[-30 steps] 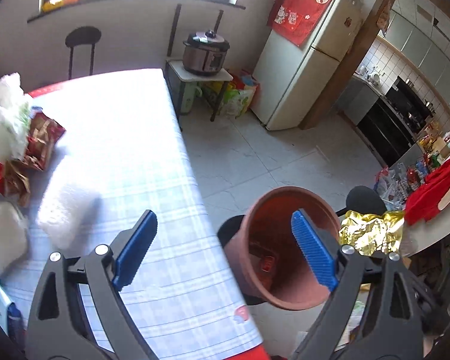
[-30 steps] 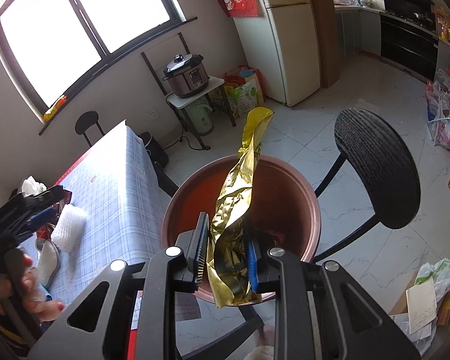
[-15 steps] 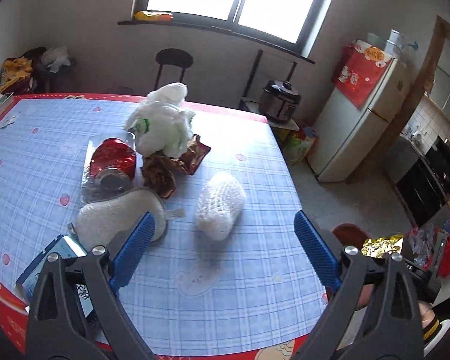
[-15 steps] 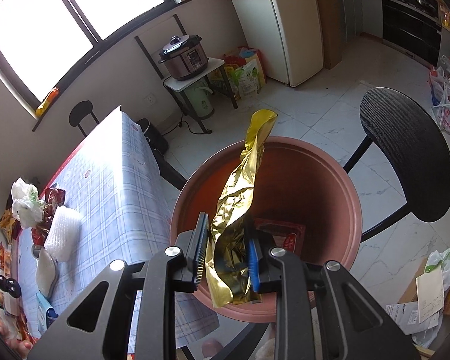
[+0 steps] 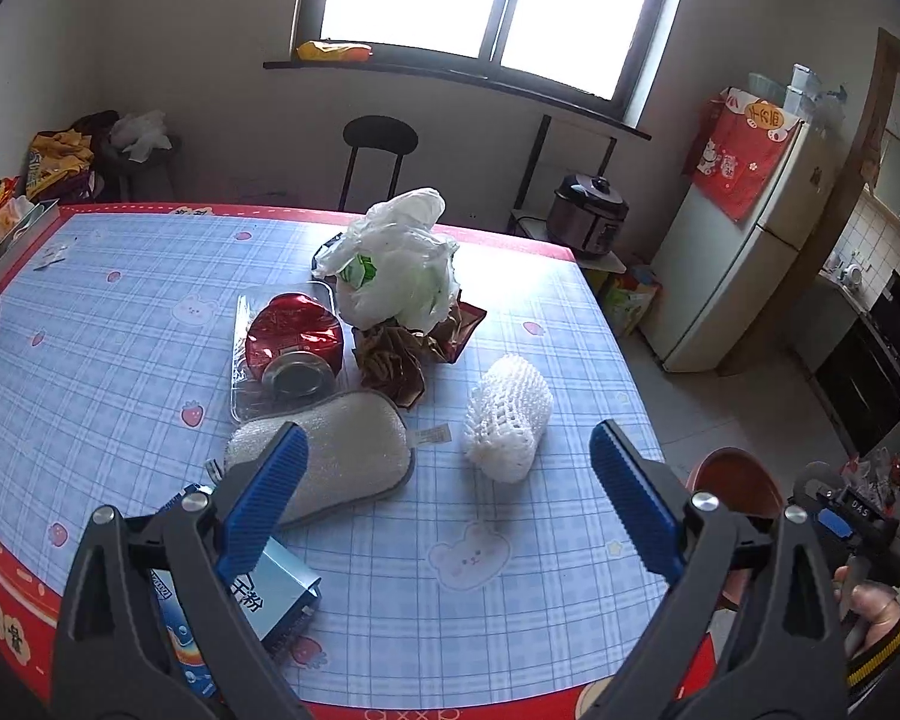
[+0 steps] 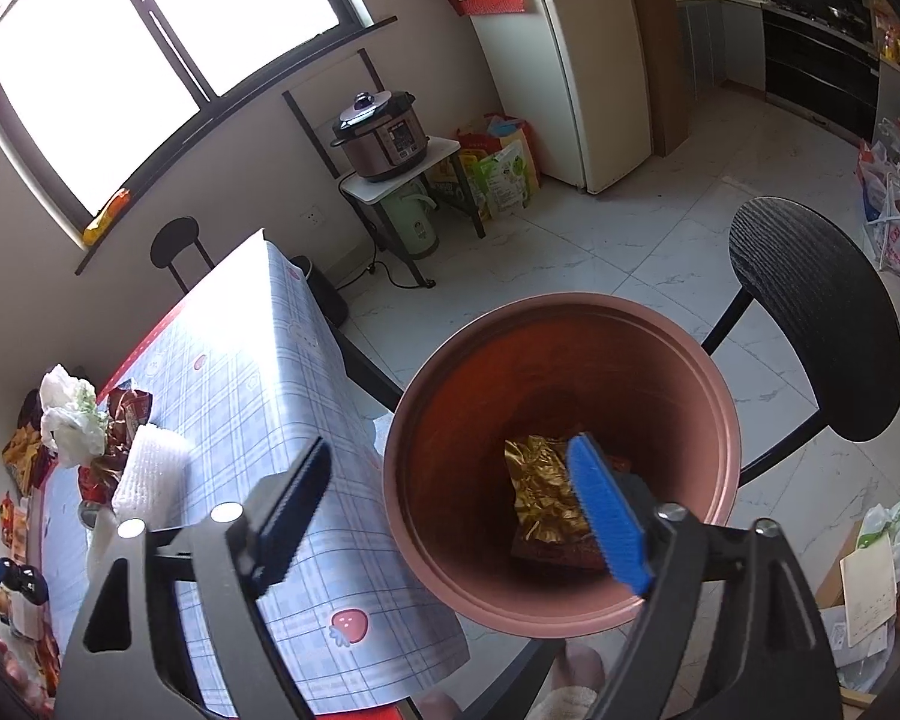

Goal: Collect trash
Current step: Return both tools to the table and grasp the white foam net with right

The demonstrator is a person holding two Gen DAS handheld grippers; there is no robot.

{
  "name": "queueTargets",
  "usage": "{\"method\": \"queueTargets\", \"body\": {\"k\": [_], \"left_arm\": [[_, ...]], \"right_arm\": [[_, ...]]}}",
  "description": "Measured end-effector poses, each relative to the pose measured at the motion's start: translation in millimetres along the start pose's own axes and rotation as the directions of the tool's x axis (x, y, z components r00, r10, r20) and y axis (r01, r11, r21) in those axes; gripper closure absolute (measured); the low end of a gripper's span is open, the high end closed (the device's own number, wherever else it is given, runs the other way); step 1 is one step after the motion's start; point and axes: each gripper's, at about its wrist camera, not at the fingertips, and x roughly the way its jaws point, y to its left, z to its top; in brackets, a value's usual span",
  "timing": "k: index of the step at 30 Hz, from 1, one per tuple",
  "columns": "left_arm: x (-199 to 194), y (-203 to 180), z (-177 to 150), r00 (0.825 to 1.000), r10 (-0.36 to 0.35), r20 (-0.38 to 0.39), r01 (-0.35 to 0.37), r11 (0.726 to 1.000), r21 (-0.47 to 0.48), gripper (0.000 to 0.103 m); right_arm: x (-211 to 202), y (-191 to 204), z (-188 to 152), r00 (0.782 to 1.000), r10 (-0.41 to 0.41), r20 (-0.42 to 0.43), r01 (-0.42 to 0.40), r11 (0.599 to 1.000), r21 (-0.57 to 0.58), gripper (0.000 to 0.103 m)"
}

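Note:
My left gripper (image 5: 447, 495) is open and empty above the near part of the table (image 5: 120, 276). Ahead of it lie a white foam net sleeve (image 5: 507, 417), a grey sponge pad (image 5: 342, 450), a crushed red can in a clear tray (image 5: 291, 342), brown crumpled wrappers (image 5: 402, 354) and a white plastic bag (image 5: 399, 270). My right gripper (image 6: 450, 516) is open and empty above the brown bin (image 6: 678, 360). A gold foil wrapper (image 6: 540, 492) lies at the bin's bottom.
A blue carton (image 5: 258, 588) lies under my left finger at the table's near edge. A black round chair (image 6: 810, 324) stands right of the bin. A rice cooker (image 6: 384, 135) on a small stand and a fridge (image 6: 582, 66) are farther back.
My right gripper has opened and the gold wrapper has dropped into the bin. My left gripper has swung from the bin side to face the trash on the table.

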Motion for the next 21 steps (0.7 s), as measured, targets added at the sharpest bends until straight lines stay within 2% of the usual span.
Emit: {"method": "queueTargets", "body": {"k": [2, 7, 16, 18, 21], "left_arm": [[-2, 3, 1, 1.000, 0.001, 0.012, -0.001, 1.000, 0.018, 0.006], [-3, 21, 1, 1.000, -0.020, -0.005, 0.020, 0.999, 0.042, 0.006], [-12, 89, -5, 0.997, 0.083, -0.008, -0.082, 0.995, 0.056, 0.006], [-13, 109, -9, 0.994, 0.110, -0.022, -0.109, 0.993, 0.051, 0.006], [-12, 142, -17, 0.992, 0.115, -0.055, -0.113, 0.993, 0.026, 0.006]], "right_arm": [[-3, 10, -4, 1.000, -0.007, -0.007, 0.007, 1.000, -0.024, 0.005], [-9, 37, -16, 0.999, -0.016, -0.027, 0.014, 0.996, -0.087, 0.005], [-3, 100, -48, 0.995, 0.015, -0.098, -0.032, 0.985, -0.170, 0.005], [-1, 117, -58, 0.994, 0.022, -0.111, -0.044, 0.979, -0.197, 0.005], [2, 142, -73, 0.989, 0.038, -0.144, -0.072, 0.968, -0.242, 0.005]]}}
